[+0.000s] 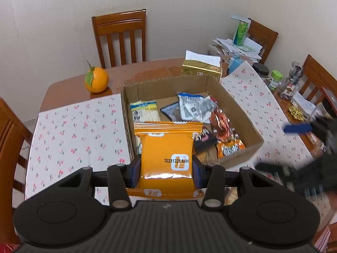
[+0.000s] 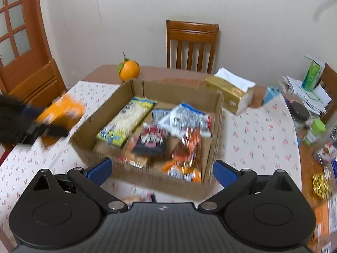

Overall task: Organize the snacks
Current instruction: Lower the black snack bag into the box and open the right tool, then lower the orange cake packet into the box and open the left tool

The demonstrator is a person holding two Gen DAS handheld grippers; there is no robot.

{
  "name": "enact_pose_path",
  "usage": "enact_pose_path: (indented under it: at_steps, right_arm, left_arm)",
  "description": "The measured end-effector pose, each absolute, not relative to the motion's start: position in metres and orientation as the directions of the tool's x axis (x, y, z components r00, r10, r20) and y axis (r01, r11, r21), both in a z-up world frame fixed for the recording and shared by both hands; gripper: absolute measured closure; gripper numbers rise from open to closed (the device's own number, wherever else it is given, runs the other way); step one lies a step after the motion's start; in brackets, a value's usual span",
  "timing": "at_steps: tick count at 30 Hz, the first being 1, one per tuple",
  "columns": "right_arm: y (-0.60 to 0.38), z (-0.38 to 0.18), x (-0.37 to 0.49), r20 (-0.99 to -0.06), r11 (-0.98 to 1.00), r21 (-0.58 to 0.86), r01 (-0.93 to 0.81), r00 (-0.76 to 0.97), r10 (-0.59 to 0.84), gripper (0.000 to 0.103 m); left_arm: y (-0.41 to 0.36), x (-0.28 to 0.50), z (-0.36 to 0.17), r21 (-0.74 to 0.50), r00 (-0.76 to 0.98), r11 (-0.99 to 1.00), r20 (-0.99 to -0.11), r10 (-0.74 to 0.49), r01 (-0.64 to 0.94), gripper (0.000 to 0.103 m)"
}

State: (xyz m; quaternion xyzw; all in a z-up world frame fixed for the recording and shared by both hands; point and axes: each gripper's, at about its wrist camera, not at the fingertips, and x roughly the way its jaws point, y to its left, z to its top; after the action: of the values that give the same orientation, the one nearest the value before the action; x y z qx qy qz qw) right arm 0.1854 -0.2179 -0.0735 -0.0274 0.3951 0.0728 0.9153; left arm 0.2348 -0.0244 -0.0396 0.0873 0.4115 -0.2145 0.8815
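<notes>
Nearest the viewer, left tool (image 1: 166, 169): clamped on orange snack packet (image 1: 167, 151), held above the table's (image 1: 69, 126) cherry-print cloth at the near wall of the cardboard box (image 1: 238, 103). Right tool (image 2: 162, 170): fingers spread wide, nothing between them. Box interior: yellow noodle packet (image 2: 126, 124), black packet (image 2: 150, 143), silver-blue packet (image 2: 185, 118). Beyond: tissue box (image 1: 201, 68), orange fruit (image 1: 96, 80), wooden chair (image 1: 120, 38).

This is a home dining room: a wooden table (image 1: 63, 86) with a flowery cloth (image 1: 80, 130), wooden chairs (image 1: 120, 38) around it, a door (image 2: 19, 31) upper left.
</notes>
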Motion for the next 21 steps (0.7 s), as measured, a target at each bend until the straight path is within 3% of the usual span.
enact_pose_path:
  at_steps: [18,19,21]
  right_arm:
    - [-0.238,-0.075,0.140,-0.743,0.999,-0.019,-0.044,0.669,0.015,0.000]
    - [-0.240,-0.075,0.139,-0.744,0.999,-0.018,-0.035,0.668,0.010,0.000]
    - [-0.244,-0.075,0.137,-0.744,1.000,-0.016,-0.024,0.668,0.004,0.000]
  left_arm:
    - [-0.089,0.334,-0.047,0.027,0.596,0.883,-0.748,-0.293,0.468,0.057]
    - [-0.091,0.337,-0.048,0.038,0.605,0.885,-0.744,-0.285,0.464,0.054]
    - [-0.094,0.342,-0.050,0.055,0.616,0.890,-0.741,-0.267,0.453,0.039]
